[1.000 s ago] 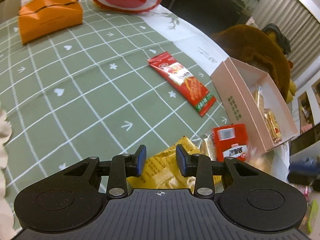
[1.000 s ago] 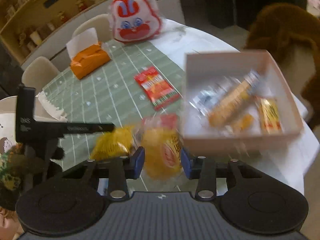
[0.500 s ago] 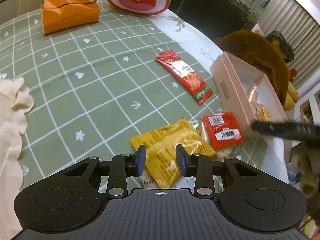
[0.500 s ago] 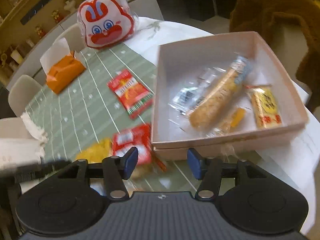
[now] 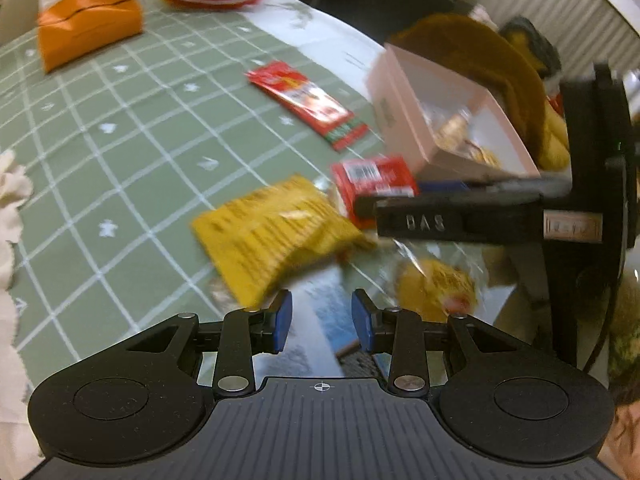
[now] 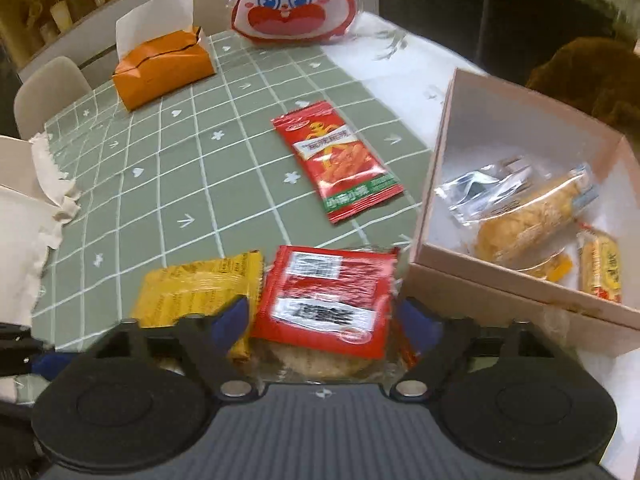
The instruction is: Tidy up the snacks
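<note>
A pink box [image 6: 500, 288] at the right holds several wrapped snacks [image 6: 528, 216]; it also shows in the left wrist view [image 5: 404, 112]. On the green cloth lie a long red packet [image 6: 338, 160], a yellow packet [image 6: 192, 292] and a square red packet [image 6: 328, 296] resting on a clear-wrapped cake. My right gripper [image 6: 326, 318] is open, its jaws either side of the square red packet. My left gripper [image 5: 322, 320] is open and empty, just short of the yellow packet [image 5: 272, 236]. The right gripper [image 5: 460, 212] shows there over the square red packet [image 5: 372, 180].
An orange tissue box [image 6: 160, 68] and a rabbit-face bag [image 6: 292, 0] stand at the far side. A white cloth [image 6: 24, 208] lies at the left. A brown plush [image 5: 472, 56] sits behind the box. A yellow wrapped snack [image 5: 436, 288] lies near the table edge.
My right gripper has swung left from the box and dropped low around the square red packet. My left gripper has pulled back and turned right; its jaws stay open.
</note>
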Demonstrator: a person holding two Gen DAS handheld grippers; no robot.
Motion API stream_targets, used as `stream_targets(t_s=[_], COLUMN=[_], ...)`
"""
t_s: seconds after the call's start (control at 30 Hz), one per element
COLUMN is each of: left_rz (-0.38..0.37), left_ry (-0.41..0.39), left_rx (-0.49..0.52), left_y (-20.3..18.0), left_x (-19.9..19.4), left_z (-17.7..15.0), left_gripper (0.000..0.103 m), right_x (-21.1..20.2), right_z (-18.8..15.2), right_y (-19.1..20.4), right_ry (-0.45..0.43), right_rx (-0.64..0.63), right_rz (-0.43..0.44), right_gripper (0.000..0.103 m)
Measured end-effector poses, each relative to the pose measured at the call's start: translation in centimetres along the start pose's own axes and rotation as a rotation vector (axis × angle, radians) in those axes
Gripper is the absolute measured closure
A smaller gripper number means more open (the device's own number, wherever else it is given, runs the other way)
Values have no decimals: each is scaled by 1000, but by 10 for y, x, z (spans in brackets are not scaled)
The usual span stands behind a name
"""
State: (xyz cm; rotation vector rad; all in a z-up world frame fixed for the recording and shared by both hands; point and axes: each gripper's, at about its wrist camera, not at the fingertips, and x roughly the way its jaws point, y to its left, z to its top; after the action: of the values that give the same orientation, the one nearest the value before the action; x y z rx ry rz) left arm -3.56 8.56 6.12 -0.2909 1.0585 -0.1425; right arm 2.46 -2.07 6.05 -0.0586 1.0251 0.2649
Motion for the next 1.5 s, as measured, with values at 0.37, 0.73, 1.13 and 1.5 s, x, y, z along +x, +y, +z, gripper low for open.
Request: stream_targets(t_s=[0.37, 0.73, 1.13, 1.5], left_rz=[24, -92, -109, -88], left_ry=[10, -164, -14, 16], left_rx=[66, -35, -24, -17], left_y=[-14, -7, -23, -44], left_x=[23, 46, 74, 48], left_z=[2, 83, 60, 24], left_gripper=[67, 68, 67, 65], right_x=[-22, -45, -63, -71], right_z=[-48, -69, -99, -86], right_y=[-66, -69, -75, -42], right_ry=[54, 13, 13, -22], right_rx=[167, 237, 283, 218], right_rz=[-12, 19, 1, 89], right_gripper=[85, 47, 34, 23])
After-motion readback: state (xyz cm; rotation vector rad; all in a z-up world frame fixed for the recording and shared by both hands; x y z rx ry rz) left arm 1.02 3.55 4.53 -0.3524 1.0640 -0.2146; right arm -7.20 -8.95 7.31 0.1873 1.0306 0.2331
